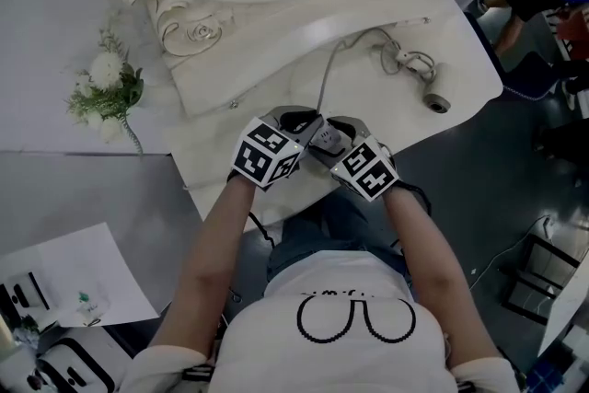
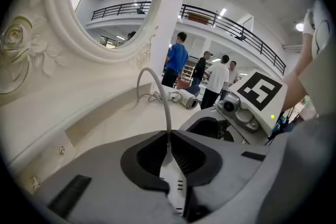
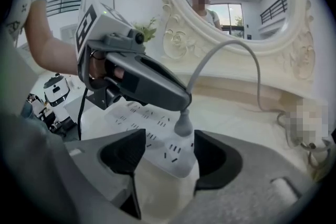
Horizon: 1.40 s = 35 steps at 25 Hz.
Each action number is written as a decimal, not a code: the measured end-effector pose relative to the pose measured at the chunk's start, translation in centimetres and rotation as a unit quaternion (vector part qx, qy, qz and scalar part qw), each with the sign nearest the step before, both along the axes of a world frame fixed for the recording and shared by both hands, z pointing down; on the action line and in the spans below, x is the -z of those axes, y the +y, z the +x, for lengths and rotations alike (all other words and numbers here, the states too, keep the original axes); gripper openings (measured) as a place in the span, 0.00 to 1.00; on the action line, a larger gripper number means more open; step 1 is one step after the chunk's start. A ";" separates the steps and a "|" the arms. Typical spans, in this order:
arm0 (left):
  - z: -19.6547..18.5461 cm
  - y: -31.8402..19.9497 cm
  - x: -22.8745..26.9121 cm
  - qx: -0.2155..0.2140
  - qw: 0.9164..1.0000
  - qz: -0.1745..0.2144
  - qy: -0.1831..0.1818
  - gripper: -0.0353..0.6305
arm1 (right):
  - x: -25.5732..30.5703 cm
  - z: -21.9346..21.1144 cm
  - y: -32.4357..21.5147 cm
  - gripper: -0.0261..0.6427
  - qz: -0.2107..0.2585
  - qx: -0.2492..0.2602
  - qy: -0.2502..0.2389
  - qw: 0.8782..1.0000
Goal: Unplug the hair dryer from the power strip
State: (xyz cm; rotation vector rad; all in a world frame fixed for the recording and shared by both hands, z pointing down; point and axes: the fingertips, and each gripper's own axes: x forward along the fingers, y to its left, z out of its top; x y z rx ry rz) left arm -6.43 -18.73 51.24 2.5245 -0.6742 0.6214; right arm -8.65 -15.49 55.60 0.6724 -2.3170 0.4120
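- Apparently the unplugging is not finished: the plug (image 3: 182,124) looks seated in the power strip (image 3: 152,147), with no prongs showing, so the pull itself is left to do.
- The left gripper (image 2: 169,157) is nearly closed, pinching the plug at its neck where the cord (image 2: 167,113) leaves it. The grip for the pull seems to be made.
- The right gripper (image 3: 164,157) stands wide, its jaws straddling the near end of the power strip without pressing on it, and it holds nothing.
- As I judge it, that gripper needs to steady the power strip, or the strip may lift along with the plug.
- The power strip lies at the front edge of the bench (image 1: 377,97), about midway along it.
- From the plug the cord arcs up and across to the hair dryer (image 1: 425,80), which lies near the bench's right edge, well apart from both grippers.
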 end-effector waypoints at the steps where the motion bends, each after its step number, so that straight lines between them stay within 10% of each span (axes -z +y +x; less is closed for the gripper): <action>1: 0.1 0.2 -0.1 -0.005 1.000 0.005 -0.006 0.09 | 0.0 -0.1 -0.1 0.46 0.004 -0.004 -0.001 1.000; 14: 1.2 1.6 -0.9 -0.114 0.987 0.067 -0.093 0.09 | -0.7 0.0 -0.2 0.49 0.019 -0.029 0.009 0.999; 18: 0.4 -0.2 3.4 -0.049 0.998 0.018 0.028 0.08 | -0.6 0.2 -0.2 0.49 0.021 -0.030 0.006 0.999; 29: -1.7 -2.5 4.0 -0.024 1.000 0.018 -0.003 0.09 | -0.5 0.1 -0.1 0.49 0.014 -0.025 0.012 1.000; 35: -1.7 -5.2 7.3 0.006 0.998 -0.011 0.057 0.09 | 2.4 1.9 -1.4 0.49 0.026 -0.037 -0.014 0.999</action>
